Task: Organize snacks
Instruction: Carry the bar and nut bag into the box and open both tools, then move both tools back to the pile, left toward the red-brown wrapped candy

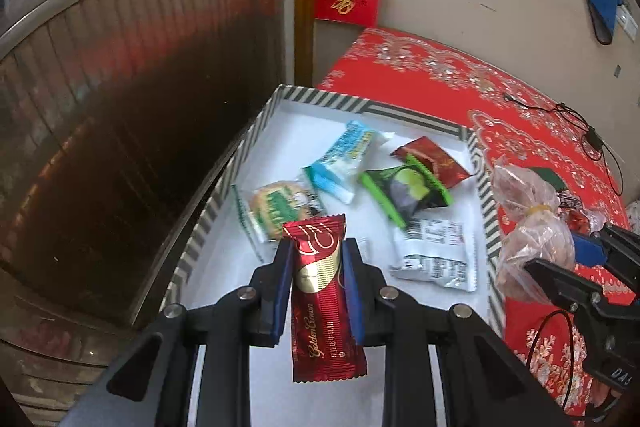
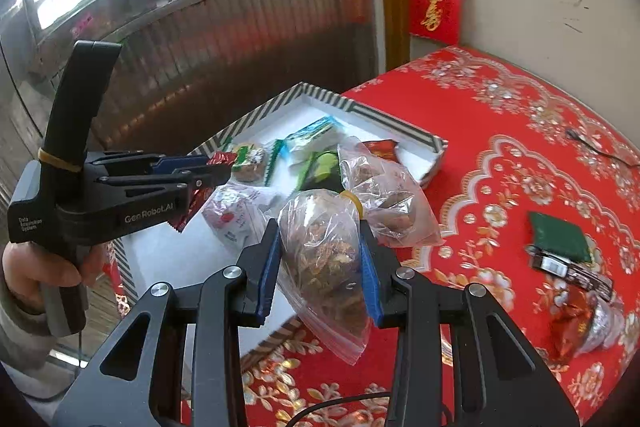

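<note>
**Both grippers loaded at the snack tray**

My left gripper [image 1: 318,259] has its jaws clamped on a red Golden Crown bar [image 1: 322,291], held over the near end of the striped tray [image 1: 248,143]. Inside the tray, at about twelve o'clock from the bar, lie a biscuit pack [image 1: 278,209], a blue-and-white packet [image 1: 340,157], a green lime packet [image 1: 404,189] and a dark red packet [image 1: 434,157]; a silver packet [image 1: 434,253] sits at two o'clock. My right gripper [image 2: 320,263] has its jaws clamped on a clear bag of brown snacks [image 2: 326,259], at the tray's three o'clock edge. Loose wrappers [image 2: 568,259] rest farther right on the red-clothed counter [image 2: 500,147].
</note>
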`<state>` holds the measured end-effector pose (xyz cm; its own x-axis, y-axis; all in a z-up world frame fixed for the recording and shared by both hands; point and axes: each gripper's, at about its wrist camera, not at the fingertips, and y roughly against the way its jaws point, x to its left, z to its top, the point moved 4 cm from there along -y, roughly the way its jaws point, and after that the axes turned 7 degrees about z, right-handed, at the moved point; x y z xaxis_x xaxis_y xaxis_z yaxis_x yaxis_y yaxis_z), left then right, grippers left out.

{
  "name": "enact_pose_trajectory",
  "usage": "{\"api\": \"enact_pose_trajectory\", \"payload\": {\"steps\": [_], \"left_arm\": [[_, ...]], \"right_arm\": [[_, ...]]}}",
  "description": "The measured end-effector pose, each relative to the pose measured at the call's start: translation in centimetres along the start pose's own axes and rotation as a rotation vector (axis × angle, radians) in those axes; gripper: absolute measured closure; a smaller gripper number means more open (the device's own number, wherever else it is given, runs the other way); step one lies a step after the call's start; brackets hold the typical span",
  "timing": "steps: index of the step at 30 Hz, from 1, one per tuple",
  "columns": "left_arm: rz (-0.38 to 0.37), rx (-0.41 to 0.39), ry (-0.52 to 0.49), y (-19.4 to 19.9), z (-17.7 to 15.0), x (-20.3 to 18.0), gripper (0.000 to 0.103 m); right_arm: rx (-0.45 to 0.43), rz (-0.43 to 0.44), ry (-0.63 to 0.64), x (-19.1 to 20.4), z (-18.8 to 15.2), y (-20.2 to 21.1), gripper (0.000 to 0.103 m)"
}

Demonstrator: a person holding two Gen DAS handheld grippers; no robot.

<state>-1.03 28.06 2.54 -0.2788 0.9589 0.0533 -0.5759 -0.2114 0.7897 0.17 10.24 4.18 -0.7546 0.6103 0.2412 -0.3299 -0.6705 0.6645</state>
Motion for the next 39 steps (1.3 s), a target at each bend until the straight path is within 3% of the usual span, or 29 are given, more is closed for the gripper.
{"api": "enact_pose_trajectory", "payload": {"steps": [23,27,32,39], "left_arm": [[0.051,0.079,0.035,-2.7,-1.6,2.0,0.075],[0.058,0.086,0.05,-3.0,-1.7,2.3,0.072],[0.088,0.083,0.067,-3.1,-1.6,2.7,0.044],[0.086,0.068,0.07,-2.6,-1.4,2.1,0.028]], "right_arm": [[0.181,0.085,0.089,4.5,-2.6,-6.2,0.068],[0.183,0.077,0.084,4.6,-2.8,-6.6,0.063],[0.21,0.048,0.085,4.5,-2.8,-6.3,0.056],[0.161,0.018,0.091,4.6,-2.3,-3.6,0.049]]}}
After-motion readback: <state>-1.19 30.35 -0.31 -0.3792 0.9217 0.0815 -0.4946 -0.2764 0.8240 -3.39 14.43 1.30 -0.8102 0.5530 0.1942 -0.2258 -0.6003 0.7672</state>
